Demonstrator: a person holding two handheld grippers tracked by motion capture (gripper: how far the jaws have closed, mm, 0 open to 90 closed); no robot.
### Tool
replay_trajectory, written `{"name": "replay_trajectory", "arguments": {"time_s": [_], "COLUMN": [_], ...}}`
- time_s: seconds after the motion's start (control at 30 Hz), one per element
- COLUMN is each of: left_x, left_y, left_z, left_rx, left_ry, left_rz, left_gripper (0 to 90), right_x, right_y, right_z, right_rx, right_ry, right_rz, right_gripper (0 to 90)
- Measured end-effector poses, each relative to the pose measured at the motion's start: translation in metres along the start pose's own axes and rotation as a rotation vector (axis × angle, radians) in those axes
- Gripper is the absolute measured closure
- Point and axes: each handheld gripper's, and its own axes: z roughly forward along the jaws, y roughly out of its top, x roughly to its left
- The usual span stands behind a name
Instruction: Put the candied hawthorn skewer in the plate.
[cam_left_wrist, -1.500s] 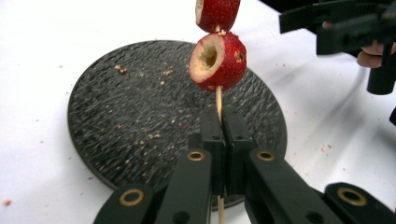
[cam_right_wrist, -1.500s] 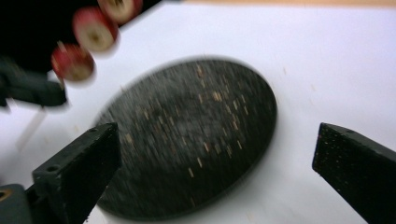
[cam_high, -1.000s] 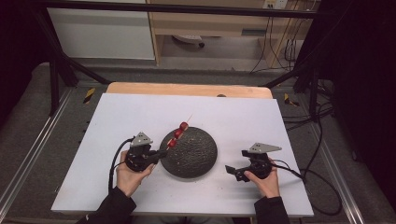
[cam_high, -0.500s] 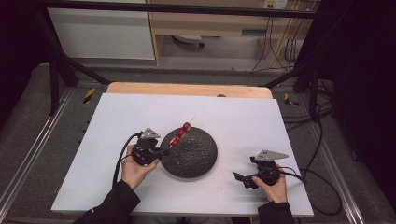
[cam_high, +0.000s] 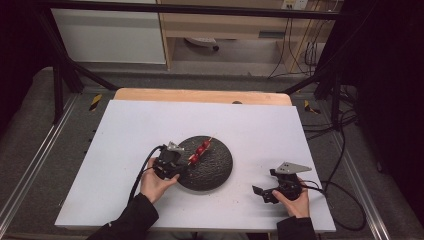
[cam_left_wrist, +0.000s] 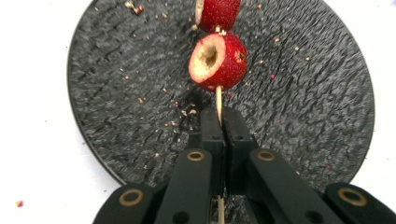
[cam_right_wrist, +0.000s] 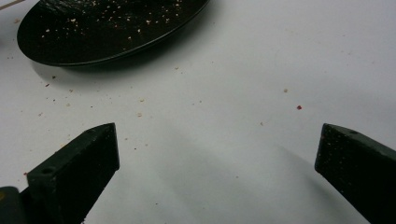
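**Skewer of red fruit held over the dark plate**

While the white table (cam_high: 125, 150) carries everything, the landmark here is the round dark plate (cam_high: 210, 167), which lies on it near the person's side. Left of the plate, touching its rim, is the left gripper (cam_high: 181, 167); its jaws are pressed together on the thin wooden skewer (cam_left_wrist: 218, 100). The skewer reaches from there over the middle of the plate and carries red fruit pieces (cam_high: 201, 149), the nearest one hollowed (cam_left_wrist: 218, 60). Right of the plate and well apart from it, the right gripper (cam_right_wrist: 217, 154) rests low over the bare table with its jaws wide and nothing between them. Small crumbs (cam_left_wrist: 180, 112) lie scattered on the plate.

I judge the step in hand is laying the skewer onto the plate. The next move calls for lowering it gently until the fruit rests on the plate, then opening the left jaws without rolling the stick.
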Motion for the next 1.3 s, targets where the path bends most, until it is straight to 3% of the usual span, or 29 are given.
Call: {"name": "replay_trajectory", "arguments": {"time_s": [0.3, 0.8, 0.93, 1.13, 1.3], "left_x": [-0.004, -0.009, -0.006, -0.004, 0.002], "left_y": [0.0, 0.0, -0.002, -0.006, -0.01], "left_z": [0.009, 0.015, 0.011, -0.001, -0.013], "left_rx": [0.032, 0.033, 0.009, -0.041, -0.081], "left_ry": [0.026, 0.052, 0.025, 0.027, 0.022], "left_rz": [0.005, 0.027, 0.052, 0.116, 0.125], "left_gripper": [88.5, 86.6, 75.8, 53.6, 32.1], "right_x": [0.0, 0.0, 0.0, 0.0, 0.0], "right_y": [0.0, 0.0, 0.0, 0.0, 0.0], "right_z": [0.0, -0.001, 0.0, 0.0, -0.001], "right_rx": [0.002, 0.007, 0.005, 0.006, 0.006], "right_ry": [0.0, -0.005, -0.006, -0.006, -0.007], "right_rz": [-0.001, -0.001, -0.003, 0.003, 0.006], "right_gripper": [0.6, 0.7, 0.6, 0.6, 0.6]}}
